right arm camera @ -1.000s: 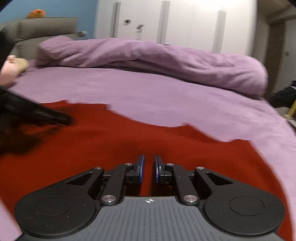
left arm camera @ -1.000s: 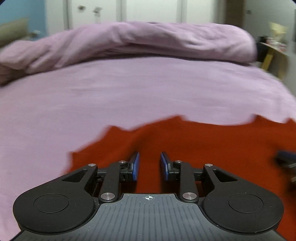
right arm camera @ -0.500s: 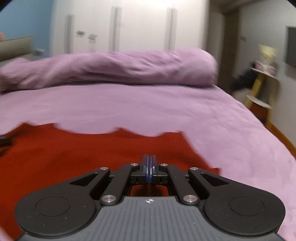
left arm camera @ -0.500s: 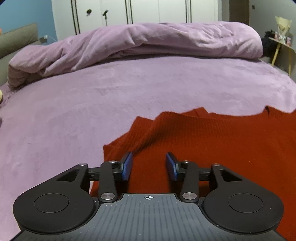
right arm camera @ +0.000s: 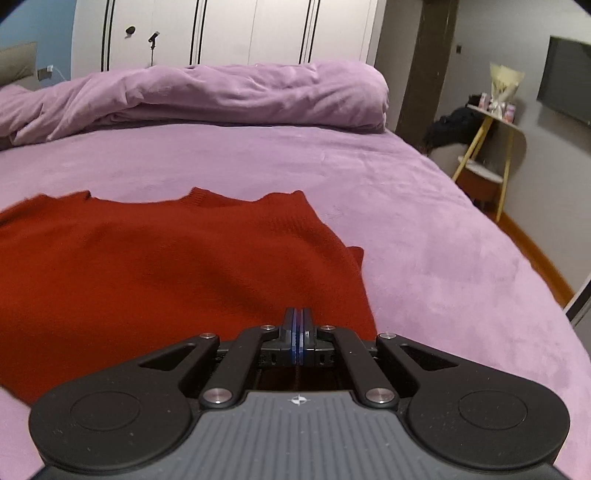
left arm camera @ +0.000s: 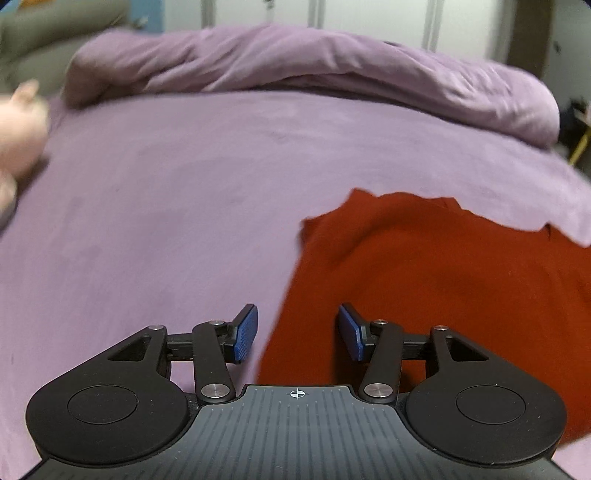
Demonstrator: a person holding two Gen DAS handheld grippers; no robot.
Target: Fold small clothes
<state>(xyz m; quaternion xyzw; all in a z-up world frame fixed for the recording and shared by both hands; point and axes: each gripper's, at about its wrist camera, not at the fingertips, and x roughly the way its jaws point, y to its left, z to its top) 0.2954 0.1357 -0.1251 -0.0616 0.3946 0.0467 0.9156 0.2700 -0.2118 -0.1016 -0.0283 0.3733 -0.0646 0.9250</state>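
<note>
Left hand-held gripper (left arm camera: 297, 332) now wider, empty, beside sweater (left arm camera: 443, 280) edge; right (right arm camera: 298, 325) closed.

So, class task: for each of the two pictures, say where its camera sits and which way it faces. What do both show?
Left wrist: sits on the left claw, facing forward and downward over the red sweater's left edge; its jaws, just opening, hold nothing.
Right wrist: sits on the right claw, facing the sweater's right side; jaws shut.
Shared: the sweater, purple bed, rolled duvet, white wardrobe.
</note>
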